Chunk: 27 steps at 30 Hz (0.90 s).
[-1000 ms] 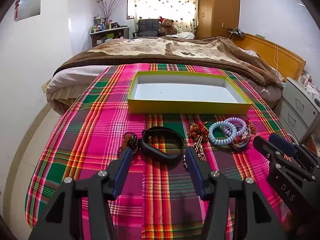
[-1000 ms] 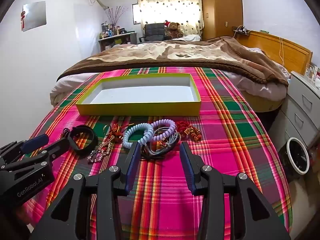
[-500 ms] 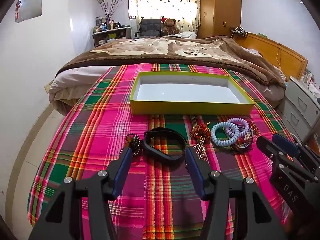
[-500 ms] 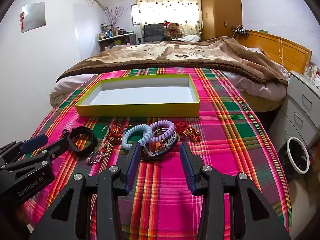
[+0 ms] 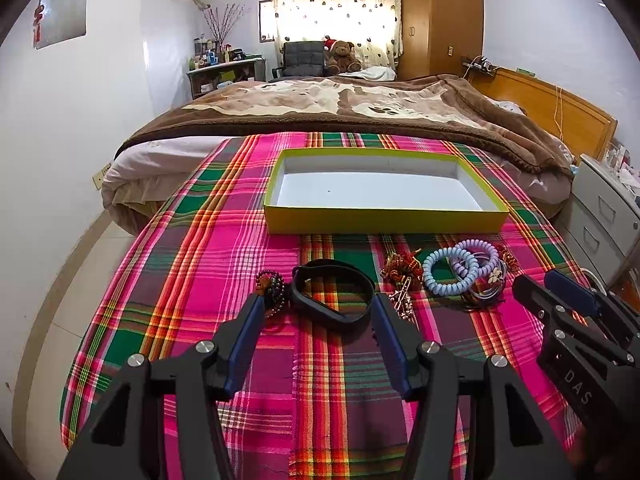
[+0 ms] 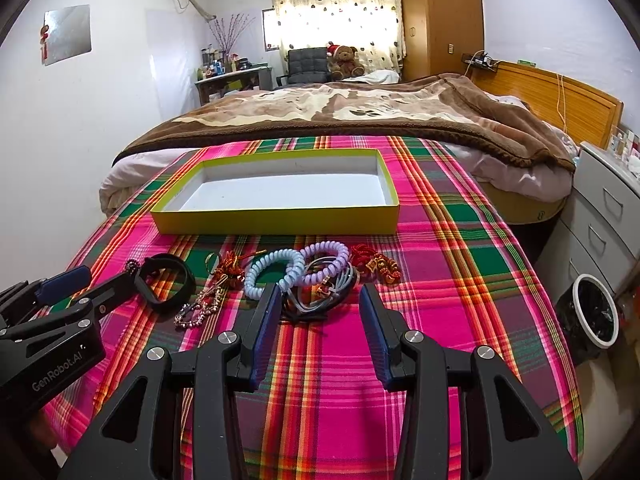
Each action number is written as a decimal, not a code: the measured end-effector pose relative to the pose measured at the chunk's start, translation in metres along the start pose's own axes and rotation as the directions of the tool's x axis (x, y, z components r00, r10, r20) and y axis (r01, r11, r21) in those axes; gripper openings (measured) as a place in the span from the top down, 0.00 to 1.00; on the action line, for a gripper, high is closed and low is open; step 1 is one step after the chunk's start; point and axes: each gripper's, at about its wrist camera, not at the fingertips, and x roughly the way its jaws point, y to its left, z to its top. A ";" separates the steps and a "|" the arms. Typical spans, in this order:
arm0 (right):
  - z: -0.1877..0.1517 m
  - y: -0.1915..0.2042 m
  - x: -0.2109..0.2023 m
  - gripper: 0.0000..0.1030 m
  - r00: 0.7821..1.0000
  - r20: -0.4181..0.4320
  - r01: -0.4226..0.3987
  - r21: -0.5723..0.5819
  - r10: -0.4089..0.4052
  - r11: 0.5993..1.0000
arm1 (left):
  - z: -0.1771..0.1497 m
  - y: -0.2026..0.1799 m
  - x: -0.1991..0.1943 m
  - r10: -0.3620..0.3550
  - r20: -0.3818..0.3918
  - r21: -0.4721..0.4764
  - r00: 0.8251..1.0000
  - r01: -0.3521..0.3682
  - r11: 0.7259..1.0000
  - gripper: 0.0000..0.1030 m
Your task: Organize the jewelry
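Left wrist view: the left gripper [image 5: 318,304], black with blue pads, is spread and empty above a plaid cloth [image 5: 200,280]. A smooth black band [image 5: 332,296] lies past its tips, dark beads [image 5: 272,286] beside it. The right gripper [image 5: 560,292] reads "DAS".

Right wrist view: the right gripper [image 6: 318,294] is spread, empty, before coiled plastic ties [image 6: 296,266] and a red knotted charm [image 6: 376,266]. Beyond sits a shallow yellow box [image 6: 276,222]. The left gripper [image 6: 80,284] reads "GenRobot.AI".

The left gripper [image 6: 116,286] body reads "GenRobot.AI"; the right gripper [image 5: 560,292] body reads "DAS".
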 end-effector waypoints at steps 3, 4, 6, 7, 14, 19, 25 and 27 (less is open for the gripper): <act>0.000 0.000 -0.001 0.60 1.000 0.001 -0.001 -0.001 0.001 1.000 | 0.000 0.000 0.000 -0.002 0.000 0.000 1.000 0.002 1.000 0.44; 0.000 0.000 -0.001 0.60 1.000 0.001 -0.001 -0.001 0.001 1.000 | 0.001 -0.001 -0.001 -0.002 0.000 0.001 1.000 0.002 1.000 0.44; 0.000 0.000 -0.001 0.60 1.000 0.000 -0.002 -0.001 0.002 1.000 | 0.001 -0.001 -0.001 0.000 -0.002 0.000 1.000 0.000 1.000 0.44; 0.000 0.000 -0.001 0.60 1.000 0.000 -0.003 -0.002 0.003 1.000 | 0.001 -0.001 -0.001 -0.001 -0.003 0.000 1.000 0.001 1.000 0.44; 0.000 -0.001 -0.001 0.60 1.000 0.002 -0.002 0.003 0.002 1.000 | 0.001 -0.001 -0.001 -0.007 -0.003 0.000 1.000 0.007 1.000 0.44; 0.001 -0.001 -0.001 0.60 1.000 0.001 -0.004 0.002 0.004 1.000 | 0.000 -0.001 -0.001 -0.002 -0.008 0.001 1.000 0.002 1.000 0.44; 0.000 0.000 -0.001 0.60 1.000 0.001 -0.003 -0.001 0.003 1.000 | 0.001 -0.001 0.000 -0.007 -0.009 0.002 1.000 0.007 1.000 0.44; 0.000 0.000 -0.001 0.60 1.000 0.001 -0.005 0.000 0.005 1.000 | 0.000 -0.001 0.001 -0.007 -0.007 0.001 1.000 0.007 1.000 0.44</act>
